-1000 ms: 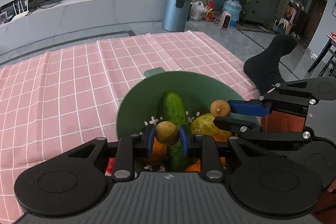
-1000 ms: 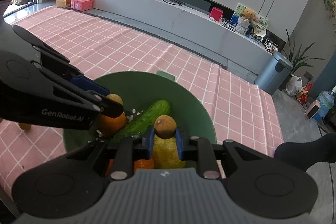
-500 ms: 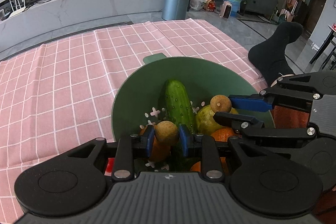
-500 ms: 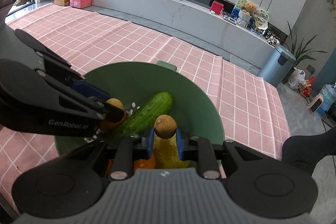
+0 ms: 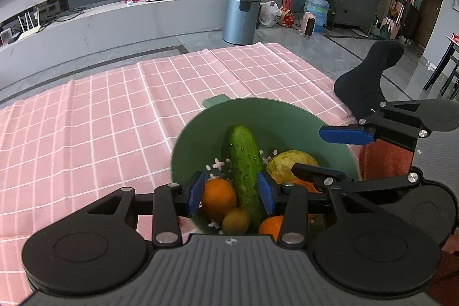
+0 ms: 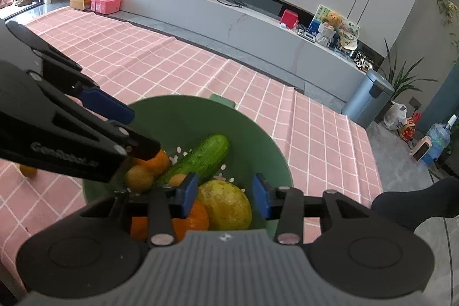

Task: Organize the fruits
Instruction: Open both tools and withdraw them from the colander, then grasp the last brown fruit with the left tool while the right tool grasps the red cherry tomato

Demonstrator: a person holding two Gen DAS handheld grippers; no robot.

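Both the left gripper (image 5: 231,192) and right gripper (image 6: 225,194) hang spread wide apart, holding nothing, over a green bowl (image 5: 287,116) with a cucumber (image 5: 243,159) and oranges (image 5: 218,198), on a pink checked cloth (image 5: 114,119).

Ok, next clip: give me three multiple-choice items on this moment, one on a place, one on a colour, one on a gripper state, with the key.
1. Where does the cucumber lie?
A. on the cloth
B. in the bowl
C. on the floor

2. What colour is the bowl?
A. green
B. white
C. red

3. How stands the left hand-held gripper?
A. shut on a fruit
B. shut on nothing
C. open

Key: 1 B, the cucumber rests inside among the oranges. 2 A, its wall and rim are green. 3 C, the blue pads stand apart with nothing between; the small brown fruit lies in the bowl.
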